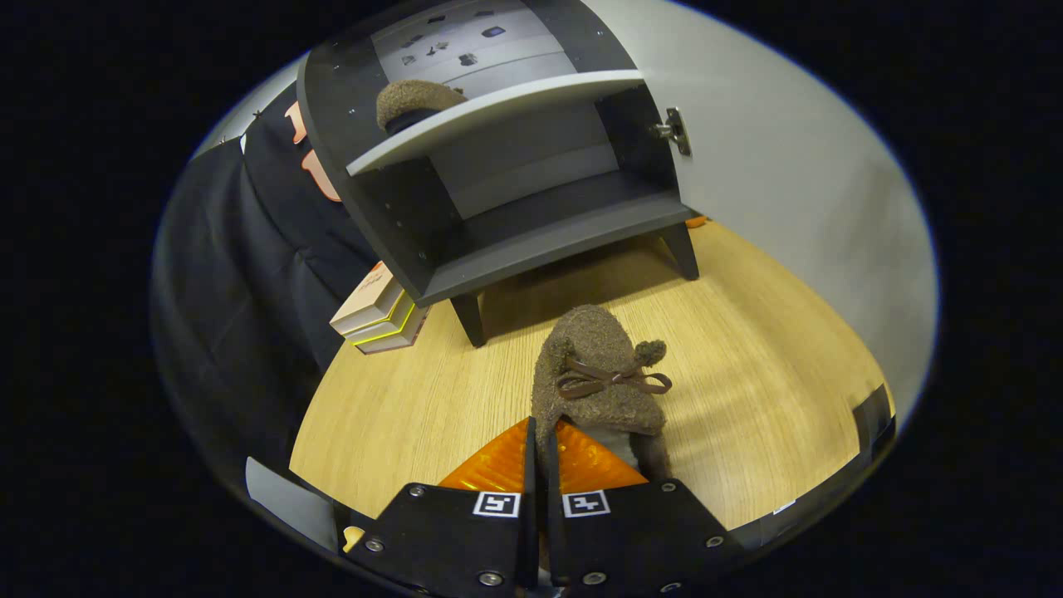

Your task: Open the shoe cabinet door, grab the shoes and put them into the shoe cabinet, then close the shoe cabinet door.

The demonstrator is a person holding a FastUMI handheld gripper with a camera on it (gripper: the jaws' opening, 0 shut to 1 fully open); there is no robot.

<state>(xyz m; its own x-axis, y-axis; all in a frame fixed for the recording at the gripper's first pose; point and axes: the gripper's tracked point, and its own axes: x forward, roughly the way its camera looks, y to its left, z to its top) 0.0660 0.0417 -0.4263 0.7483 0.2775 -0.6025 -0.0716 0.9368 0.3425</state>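
Wood-grain flooring [747, 390] spreads ahead of the gripper [540, 440], whose fingers are pressed nearly together, clamped on the edge of a brown fuzzy shoe [602, 378] with a ribbon bow [610, 380] that rises just ahead of them. Beyond the fingers stands the dark shoe cabinet [498, 183], its pale door [789, 183] swung open, a second brown shoe [411, 101] on its upper shelf [490, 116]. Stacked books [378, 320] lie beside the cabinet's leg

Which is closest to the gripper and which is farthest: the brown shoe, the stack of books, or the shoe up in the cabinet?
1. Brown shoe: pinched by its rear edge in the gripper.
2. Books: on the floor, beside the cabinet's front leg.
3. Other shoe: on the cabinet's upper shelf, farthest.
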